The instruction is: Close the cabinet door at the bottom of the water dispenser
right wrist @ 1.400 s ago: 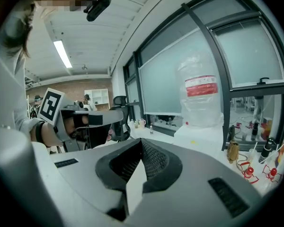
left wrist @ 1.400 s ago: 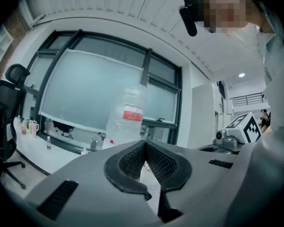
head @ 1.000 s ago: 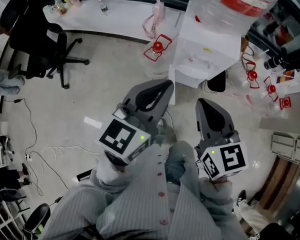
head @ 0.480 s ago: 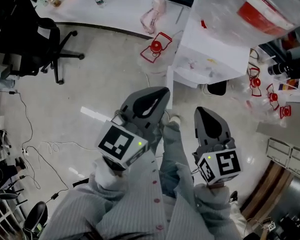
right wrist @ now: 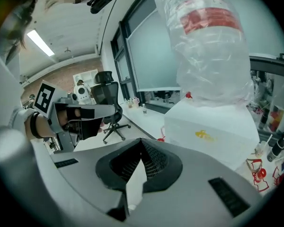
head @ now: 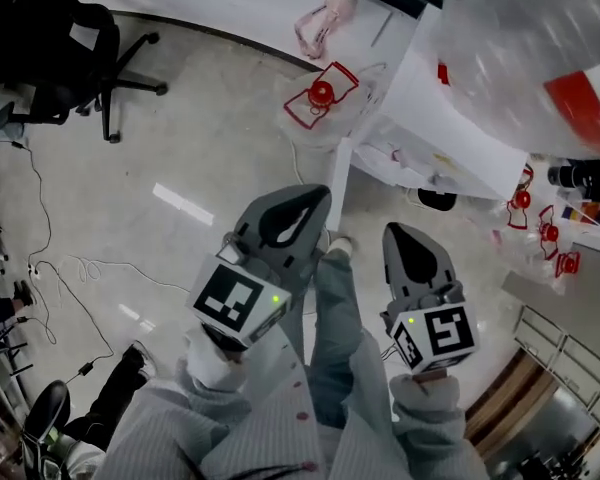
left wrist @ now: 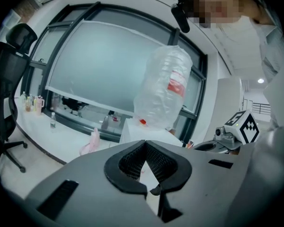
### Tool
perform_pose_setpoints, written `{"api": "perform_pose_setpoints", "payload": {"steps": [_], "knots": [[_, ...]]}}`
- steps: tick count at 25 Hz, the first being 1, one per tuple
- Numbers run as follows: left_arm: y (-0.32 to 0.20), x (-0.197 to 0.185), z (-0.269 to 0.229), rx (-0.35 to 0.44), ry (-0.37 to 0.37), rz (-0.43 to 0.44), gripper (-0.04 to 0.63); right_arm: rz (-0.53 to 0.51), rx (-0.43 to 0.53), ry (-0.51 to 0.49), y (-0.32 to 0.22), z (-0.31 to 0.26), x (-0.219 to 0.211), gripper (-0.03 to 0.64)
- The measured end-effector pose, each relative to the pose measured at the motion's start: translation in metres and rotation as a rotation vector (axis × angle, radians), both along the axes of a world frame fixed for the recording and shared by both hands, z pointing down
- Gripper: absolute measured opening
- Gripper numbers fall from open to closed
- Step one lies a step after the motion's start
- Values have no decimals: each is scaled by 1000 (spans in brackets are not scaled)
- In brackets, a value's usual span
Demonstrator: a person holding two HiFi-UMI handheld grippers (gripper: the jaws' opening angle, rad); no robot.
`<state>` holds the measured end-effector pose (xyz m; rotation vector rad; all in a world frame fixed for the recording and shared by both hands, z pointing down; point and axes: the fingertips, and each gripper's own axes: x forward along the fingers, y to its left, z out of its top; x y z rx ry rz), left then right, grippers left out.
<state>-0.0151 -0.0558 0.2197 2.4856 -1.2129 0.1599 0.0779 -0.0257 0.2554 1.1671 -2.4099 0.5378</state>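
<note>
Now the left claw (head: 316, 196) and right claw (head: 398, 231) are clenched shut, holding nothing. The door (head: 338, 183) sticks out open below the dispenser (head: 450, 128), just ahead of them. It looks light and stiff; push near its free edge.

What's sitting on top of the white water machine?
A big clear water bottle with a red label. It covers the water machine top, so where it plugs in is hidden.
</note>
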Motion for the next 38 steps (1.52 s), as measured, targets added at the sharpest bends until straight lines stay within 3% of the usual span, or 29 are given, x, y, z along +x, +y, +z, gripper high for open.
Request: {"api": "perform_pose_setpoints", "payload": {"steps": [9, 18, 31, 38], "knots": [[9, -11, 80, -108, -2, -12, 11, -24, -27, 17, -7, 77, -21, 12], [16, -13, 154, -148, -7, 17, 11, 45, -91, 31, -4, 170, -24, 14], [27, -35, 244, -201, -20, -73, 11, 85, -160, 56, 7, 281, -31, 15], [31, -30, 289, -271, -17, -65, 11, 102, -201, 91, 7, 331, -27, 15]]}}
